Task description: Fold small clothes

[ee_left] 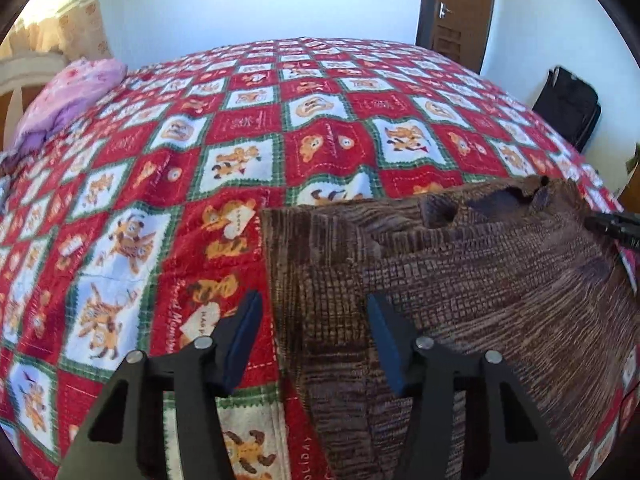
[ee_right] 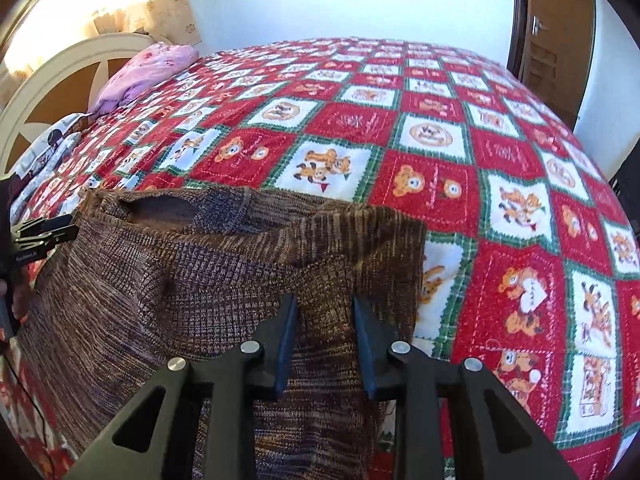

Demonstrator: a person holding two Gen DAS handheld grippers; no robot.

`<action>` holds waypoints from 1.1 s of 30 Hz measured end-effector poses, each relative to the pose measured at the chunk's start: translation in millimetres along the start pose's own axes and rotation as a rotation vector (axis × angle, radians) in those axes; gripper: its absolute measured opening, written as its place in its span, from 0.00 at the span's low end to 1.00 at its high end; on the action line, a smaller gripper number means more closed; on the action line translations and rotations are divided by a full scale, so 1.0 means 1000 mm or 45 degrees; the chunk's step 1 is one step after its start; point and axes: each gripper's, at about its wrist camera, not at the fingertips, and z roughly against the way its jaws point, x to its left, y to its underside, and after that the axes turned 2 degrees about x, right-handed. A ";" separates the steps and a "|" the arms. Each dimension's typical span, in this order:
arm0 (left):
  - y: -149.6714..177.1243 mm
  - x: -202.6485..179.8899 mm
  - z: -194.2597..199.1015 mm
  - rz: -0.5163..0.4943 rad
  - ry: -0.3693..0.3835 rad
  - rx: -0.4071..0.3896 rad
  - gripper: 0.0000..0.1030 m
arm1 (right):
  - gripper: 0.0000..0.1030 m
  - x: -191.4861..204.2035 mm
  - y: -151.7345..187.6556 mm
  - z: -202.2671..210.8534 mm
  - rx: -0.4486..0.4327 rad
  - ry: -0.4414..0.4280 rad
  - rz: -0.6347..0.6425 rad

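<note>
Sweater: a brown knitted sweater (ee_left: 460, 300) lies spread on the bed, at the near edge, with its neck hole at the far side.
Sweater edges: its left edge is straight and runs between the left gripper's fingers; its right edge lies just right of the right gripper.
Left gripper: the left gripper (ee_left: 314, 320) hangs over the sweater's left edge. Its blue pads are apart. One is over the blanket and one over the knit. They are not pinching anything.
Right gripper: the right gripper (ee_right: 324, 320) hangs over the sweater near its right edge. Its pads stand a little apart with knit between them. I cannot tell if they press it.
Blanket: a red, white and green bear blanket (ee_left: 240, 128) covers the whole bed.
Far left: a pink bundle of cloth (ee_left: 72, 92) lies by the headboard (ee_right: 60, 76).
Far right: a brown door (ee_left: 460, 8) and a black bag (ee_left: 568, 108).
</note>
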 end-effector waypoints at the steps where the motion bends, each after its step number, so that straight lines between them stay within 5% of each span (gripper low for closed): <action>1: 0.001 -0.001 0.000 0.003 -0.002 -0.006 0.55 | 0.24 0.001 0.000 0.001 -0.007 0.008 0.006; 5: 0.001 -0.008 0.003 -0.038 -0.026 -0.038 0.39 | 0.21 0.001 0.000 0.001 -0.012 0.023 0.014; 9: 0.001 -0.020 0.005 -0.119 -0.120 -0.068 0.39 | 0.21 0.000 -0.001 -0.001 0.016 0.003 0.002; 12: 0.000 -0.025 0.001 -0.161 -0.088 -0.040 0.39 | 0.21 0.001 -0.001 -0.002 0.005 0.007 0.002; 15: 0.000 -0.028 -0.003 -0.177 -0.057 -0.004 0.17 | 0.07 0.006 0.000 0.000 -0.008 0.019 0.032; 17: -0.001 -0.031 0.003 -0.201 -0.089 -0.037 0.06 | 0.07 0.009 -0.001 0.008 -0.054 0.043 0.053; 27: -0.025 0.001 0.046 -0.021 -0.082 -0.274 0.03 | 0.03 -0.015 -0.019 0.044 -0.262 0.117 -0.072; 33: -0.015 -0.002 0.018 -0.012 0.001 -0.142 0.07 | 0.03 -0.012 -0.017 0.025 -0.211 0.103 -0.080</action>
